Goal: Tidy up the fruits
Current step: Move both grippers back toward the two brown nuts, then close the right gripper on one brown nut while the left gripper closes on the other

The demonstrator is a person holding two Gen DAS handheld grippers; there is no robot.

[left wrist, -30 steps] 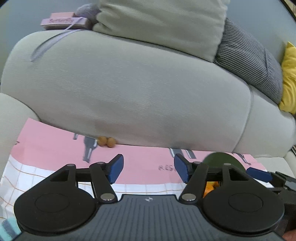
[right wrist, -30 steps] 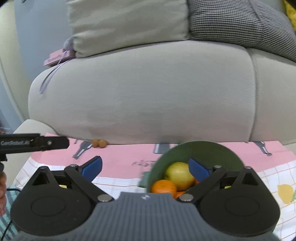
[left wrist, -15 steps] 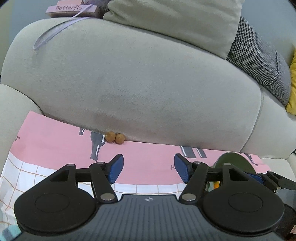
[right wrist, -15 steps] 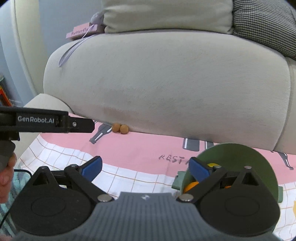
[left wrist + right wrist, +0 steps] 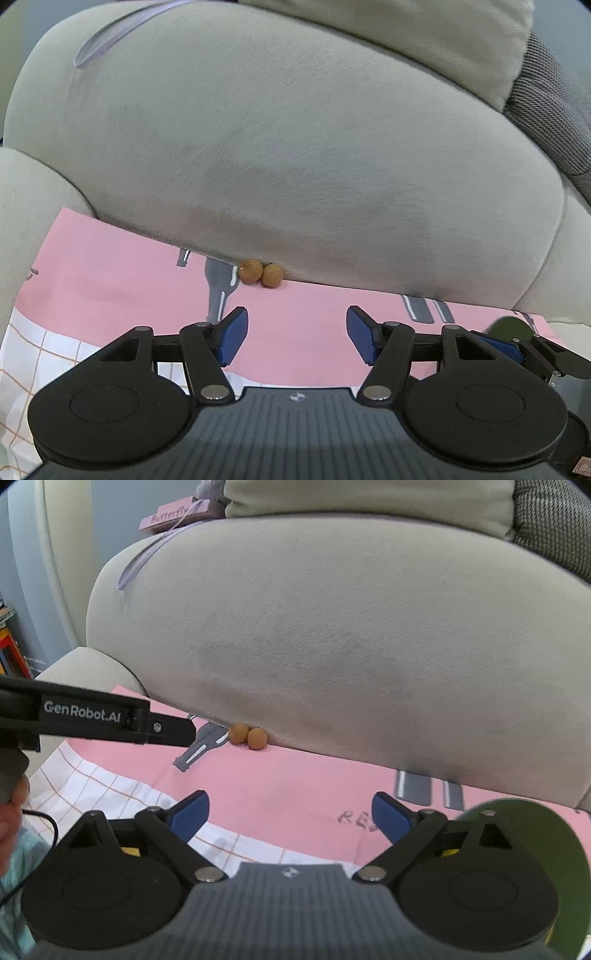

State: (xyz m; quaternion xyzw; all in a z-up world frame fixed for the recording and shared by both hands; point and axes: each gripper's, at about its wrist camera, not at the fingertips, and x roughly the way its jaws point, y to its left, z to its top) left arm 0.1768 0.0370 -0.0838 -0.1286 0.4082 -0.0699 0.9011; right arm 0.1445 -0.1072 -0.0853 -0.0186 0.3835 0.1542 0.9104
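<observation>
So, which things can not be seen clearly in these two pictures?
- Green bowl, right wrist view: its contents are hidden behind the right tongs; its right side is cut by the frame edge.
- Green bowl, left wrist view: only a sliver shows behind the tongs' linkage.
- Two small brown fruits: too small to identify.
- Pink box: partly hidden by the cushion.
- Left tongs: open, empty.
</observation>
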